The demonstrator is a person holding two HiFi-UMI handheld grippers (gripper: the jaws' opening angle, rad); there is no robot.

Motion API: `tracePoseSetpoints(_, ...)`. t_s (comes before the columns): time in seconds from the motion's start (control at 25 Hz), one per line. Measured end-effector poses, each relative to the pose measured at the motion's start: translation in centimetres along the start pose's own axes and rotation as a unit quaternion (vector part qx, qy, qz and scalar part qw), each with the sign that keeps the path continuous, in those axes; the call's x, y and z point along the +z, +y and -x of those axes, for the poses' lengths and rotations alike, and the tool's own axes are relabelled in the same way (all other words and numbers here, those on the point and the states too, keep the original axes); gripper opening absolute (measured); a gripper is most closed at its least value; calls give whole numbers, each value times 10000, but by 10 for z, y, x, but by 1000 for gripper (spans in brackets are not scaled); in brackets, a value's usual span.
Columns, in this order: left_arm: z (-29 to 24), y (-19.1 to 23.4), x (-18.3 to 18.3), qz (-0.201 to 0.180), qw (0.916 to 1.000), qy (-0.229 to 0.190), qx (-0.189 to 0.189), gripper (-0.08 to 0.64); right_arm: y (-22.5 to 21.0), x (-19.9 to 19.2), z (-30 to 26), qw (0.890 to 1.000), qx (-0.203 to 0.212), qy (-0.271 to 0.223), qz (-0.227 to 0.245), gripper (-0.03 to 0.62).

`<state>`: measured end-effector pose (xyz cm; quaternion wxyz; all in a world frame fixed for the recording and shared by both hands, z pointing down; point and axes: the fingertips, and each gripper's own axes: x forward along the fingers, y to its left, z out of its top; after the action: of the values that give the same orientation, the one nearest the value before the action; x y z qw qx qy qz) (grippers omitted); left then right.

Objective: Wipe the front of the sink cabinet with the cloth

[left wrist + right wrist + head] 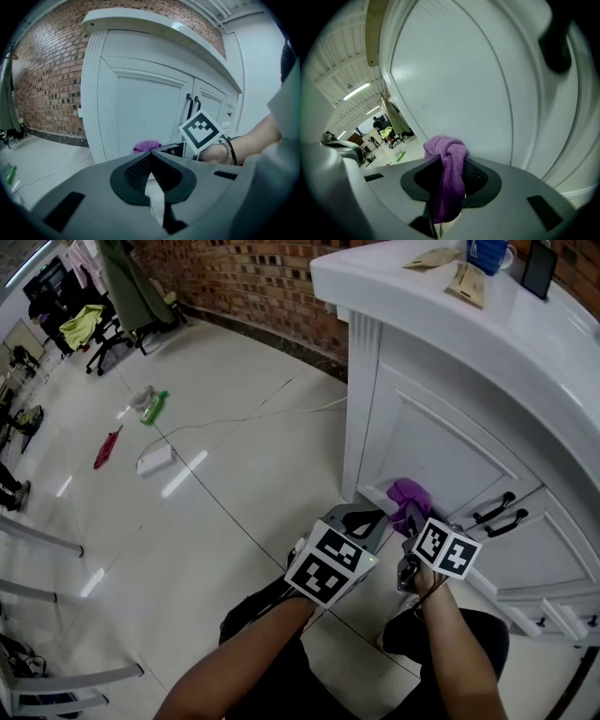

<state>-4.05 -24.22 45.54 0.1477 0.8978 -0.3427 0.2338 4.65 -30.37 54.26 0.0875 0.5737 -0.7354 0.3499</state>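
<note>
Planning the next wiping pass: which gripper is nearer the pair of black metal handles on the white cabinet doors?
Right. The right gripper, shut on the purple cloth, sits just left of the black handles; the left gripper is farther left, beyond it.

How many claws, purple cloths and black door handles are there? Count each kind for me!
Claws: 2, left claw and right claw
Purple cloth: 1
Black door handles: 2
Total: 5
</note>
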Motion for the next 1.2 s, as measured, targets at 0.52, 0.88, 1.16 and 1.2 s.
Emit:
tracePoseSetpoints(0.52,43,-17,55,-267,9979,-593,65,5,53,121,86,9925,114,-1136,430,117)
tracePoseSetpoints(0.88,75,-29,80,-383,9951,-909,108,5,96,178,135,9787,47,-1645,1228,117)
tracePoseSetpoints(1.16,91,-15,81,-369,9942,-968,285,5,119,198,135,9756,254,-1779,1264,117)
tracePoseSetpoints(1.2,91,-13,80,-360,9943,-965,293,5,119,196,132,9757,271,-1765,1270,117)
